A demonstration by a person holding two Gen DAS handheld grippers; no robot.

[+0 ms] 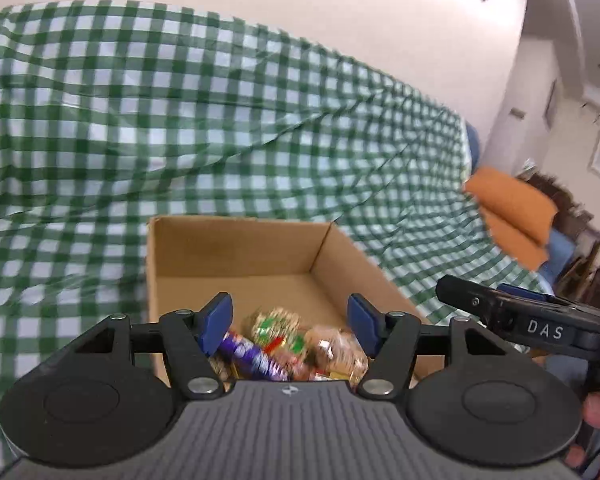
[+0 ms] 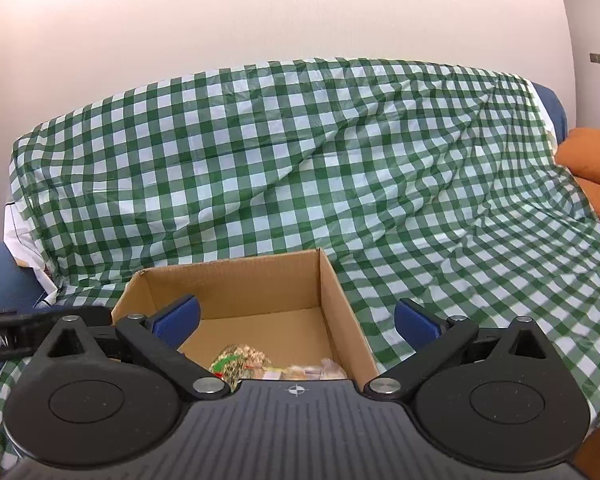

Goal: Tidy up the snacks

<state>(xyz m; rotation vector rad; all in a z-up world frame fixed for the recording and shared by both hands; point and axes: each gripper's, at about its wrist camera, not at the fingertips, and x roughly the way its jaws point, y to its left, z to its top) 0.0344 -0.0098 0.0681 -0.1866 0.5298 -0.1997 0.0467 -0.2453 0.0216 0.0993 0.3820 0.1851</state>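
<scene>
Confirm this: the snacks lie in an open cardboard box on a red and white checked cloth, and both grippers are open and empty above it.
One detail is off: the cloth is green and white checked, not red and white, as the right wrist view shows. The rest holds: the snacks lie in the open cardboard box, and the left gripper and right gripper are open and empty above it.

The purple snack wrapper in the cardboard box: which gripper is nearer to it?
Left. The left gripper hangs open right over the purple snack wrapper; the right gripper sits off beside it, over the brown cardboard box.
</scene>
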